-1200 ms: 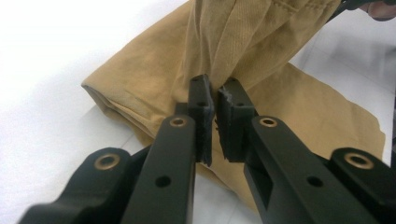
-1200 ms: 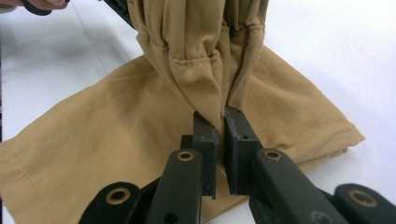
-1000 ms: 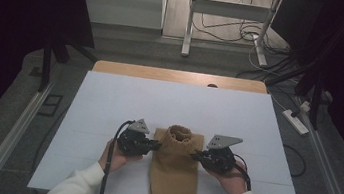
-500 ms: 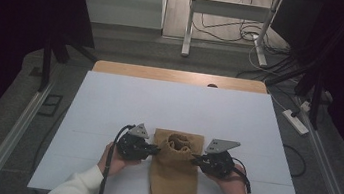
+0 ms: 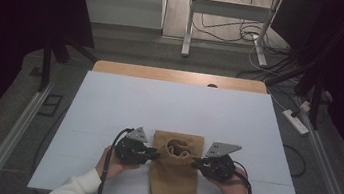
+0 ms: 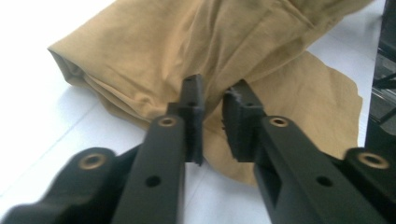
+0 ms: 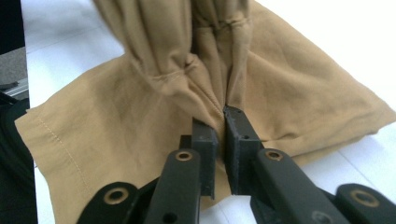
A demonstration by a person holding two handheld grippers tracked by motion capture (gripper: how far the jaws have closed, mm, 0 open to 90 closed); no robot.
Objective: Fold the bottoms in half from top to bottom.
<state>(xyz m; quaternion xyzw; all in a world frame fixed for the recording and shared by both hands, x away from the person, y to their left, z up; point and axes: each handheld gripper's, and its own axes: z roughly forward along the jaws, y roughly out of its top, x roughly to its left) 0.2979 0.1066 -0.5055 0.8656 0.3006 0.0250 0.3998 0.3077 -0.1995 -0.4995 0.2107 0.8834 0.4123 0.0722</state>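
Observation:
A tan cloth [image 5: 174,178] lies on the white table [image 5: 159,105] near its front edge, with a bunched, puckered part [image 5: 178,148] at its far end. My left gripper [image 5: 155,154] is at the cloth's left edge. In the left gripper view its jaws [image 6: 214,93] stand a little apart, and the folded cloth [image 6: 187,42] lies just beyond them. My right gripper [image 5: 195,163] is at the cloth's right edge. In the right gripper view it [image 7: 222,119] is shut on a gathered pleat of the cloth [image 7: 303,93].
The white table stretches wide to the left, right and far side of the cloth. A wooden strip [image 5: 177,76] runs along the far edge. Metal rails [image 5: 14,127] flank the table, and a power strip [image 5: 298,122] lies on the floor at right.
Both grippers have moved slightly toward the person. The raised, bunched top of the cloth has come down and now lies flatter on the table.

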